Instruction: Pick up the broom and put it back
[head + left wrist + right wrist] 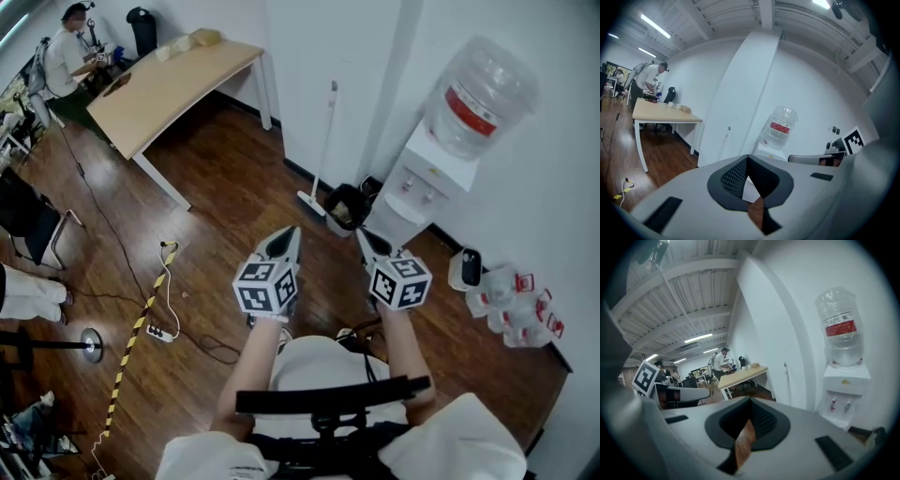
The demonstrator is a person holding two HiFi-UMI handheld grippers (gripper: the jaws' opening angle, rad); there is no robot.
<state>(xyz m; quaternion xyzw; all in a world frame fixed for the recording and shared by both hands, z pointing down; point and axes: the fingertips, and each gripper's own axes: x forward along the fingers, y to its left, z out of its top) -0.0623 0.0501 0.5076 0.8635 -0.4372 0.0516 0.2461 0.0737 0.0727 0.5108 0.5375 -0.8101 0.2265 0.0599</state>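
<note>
Head view: broom (324,141) stands against the white wall, just beside a black bin (330,210); left claw (292,234) and right claw (362,236) well apart from it.
Left gripper view: claw closed, tips together, nothing held.
Right gripper view: claw closed, tips together, nothing held.

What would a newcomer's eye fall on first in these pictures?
Probably the left gripper and the right gripper, both shut and empty, side by side in the middle of the head view. Beyond them a water dispenser with a big bottle stands at the right, and the broom leans against the wall to its left.
</note>
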